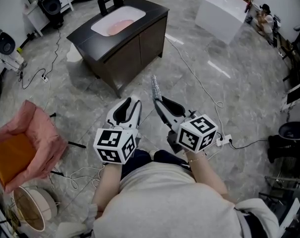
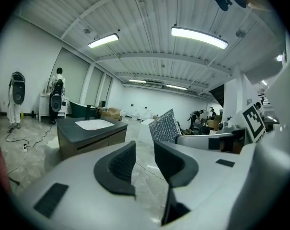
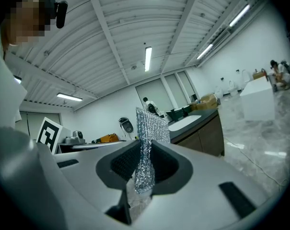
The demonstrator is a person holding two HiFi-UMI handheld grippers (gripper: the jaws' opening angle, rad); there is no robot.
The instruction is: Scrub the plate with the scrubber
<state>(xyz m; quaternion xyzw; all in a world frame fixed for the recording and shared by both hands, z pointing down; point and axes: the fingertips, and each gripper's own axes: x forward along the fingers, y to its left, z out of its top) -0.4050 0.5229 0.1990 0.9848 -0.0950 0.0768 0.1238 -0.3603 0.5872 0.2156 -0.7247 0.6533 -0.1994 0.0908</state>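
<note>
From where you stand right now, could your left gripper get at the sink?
Probably not. The left gripper, fingers apart and empty, is well short of the sink; only open floor lies between. A few steps forward should do it.

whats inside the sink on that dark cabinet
The white sink holds a flat pinkish thing, possibly the plate; too small to tell. In the left gripper view its rim hides the inside.

Bare floor (image 1: 140, 89) runs open from the left gripper (image 1: 130, 101) and right gripper (image 1: 158, 102) up to the sink cabinet (image 1: 121, 41). Right of the cabinet a cable (image 1: 197, 81) snakes across the floor, a white tub (image 1: 220, 13) beyond it. Well left of the cabinet, a pink chair (image 1: 28, 143).
</note>
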